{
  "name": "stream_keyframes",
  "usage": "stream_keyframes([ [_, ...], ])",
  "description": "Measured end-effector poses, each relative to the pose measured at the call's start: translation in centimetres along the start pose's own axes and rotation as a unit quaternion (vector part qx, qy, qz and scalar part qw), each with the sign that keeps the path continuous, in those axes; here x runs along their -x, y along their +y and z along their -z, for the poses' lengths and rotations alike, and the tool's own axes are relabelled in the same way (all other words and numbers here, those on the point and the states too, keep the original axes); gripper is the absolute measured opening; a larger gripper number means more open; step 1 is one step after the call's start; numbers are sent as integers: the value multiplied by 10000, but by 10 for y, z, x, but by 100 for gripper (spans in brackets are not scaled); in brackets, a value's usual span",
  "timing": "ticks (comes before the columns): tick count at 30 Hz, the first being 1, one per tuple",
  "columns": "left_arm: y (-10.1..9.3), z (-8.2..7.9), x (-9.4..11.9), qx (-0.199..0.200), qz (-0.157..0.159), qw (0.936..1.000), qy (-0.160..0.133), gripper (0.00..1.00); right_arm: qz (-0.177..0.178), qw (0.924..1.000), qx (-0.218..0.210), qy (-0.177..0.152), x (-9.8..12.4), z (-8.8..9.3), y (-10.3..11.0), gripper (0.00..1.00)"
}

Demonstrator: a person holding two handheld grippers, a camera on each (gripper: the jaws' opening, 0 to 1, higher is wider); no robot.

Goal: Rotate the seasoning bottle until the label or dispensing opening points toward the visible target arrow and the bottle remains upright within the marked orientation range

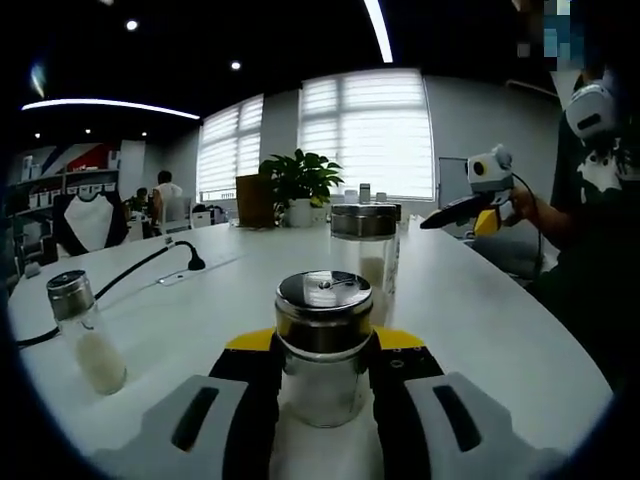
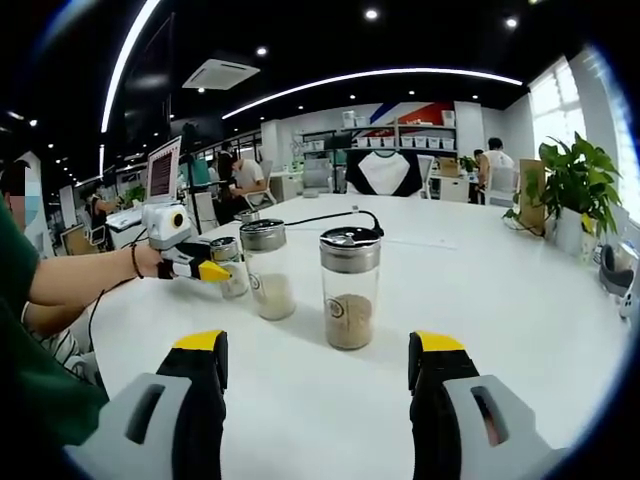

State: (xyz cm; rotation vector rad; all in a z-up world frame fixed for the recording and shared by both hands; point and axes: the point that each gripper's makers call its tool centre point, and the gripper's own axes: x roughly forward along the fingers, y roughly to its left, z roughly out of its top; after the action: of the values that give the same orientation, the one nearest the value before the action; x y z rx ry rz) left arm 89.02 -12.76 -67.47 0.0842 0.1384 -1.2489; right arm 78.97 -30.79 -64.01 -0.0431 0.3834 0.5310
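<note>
Left gripper [image 1: 322,400]: jaws closed narrow on a bottle [image 1: 323,345], gripping its glass body on both sides, low on the white table [image 1: 480,320].
Right gripper [image 2: 316,375]: jaws wide apart, holding nothing, raised above the table and aimed at the bottles.
Held bottle: upright; round clear glass, shiny metal cap with a dark flat top and a small flap or opening in it. In the right gripper view it is the small bottle [image 2: 232,265] at the left gripper's yellow jaw tips, near the table's left side.
Progress: grip looks made; I judge the turn itself as still to do or under way. No arrow or marked range is visible, so alignment cannot be judged.
Left to do: turn the bottle to the target, keep it upright, let go.
Other bottles: 3 similar glass shakers with metal caps. 1 with white grains [image 1: 85,330] stands to the left, well apart; 1 taller with pale contents [image 1: 365,250] stands just behind the held one; 1 with brown grains [image 2: 349,288] stands nearest the right gripper.
Table: smooth, glossy, rounded edge; a black cable [image 1: 140,265] lies across it.
Far: potted plant [image 1: 300,185], bright blinds.
</note>
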Motion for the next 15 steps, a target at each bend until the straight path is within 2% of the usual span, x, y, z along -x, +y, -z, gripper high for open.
stream_keyframes([
  [15,0,-1,1,130,-15,9999,-100,36,20,10000,-22,10,1,1,1,74],
])
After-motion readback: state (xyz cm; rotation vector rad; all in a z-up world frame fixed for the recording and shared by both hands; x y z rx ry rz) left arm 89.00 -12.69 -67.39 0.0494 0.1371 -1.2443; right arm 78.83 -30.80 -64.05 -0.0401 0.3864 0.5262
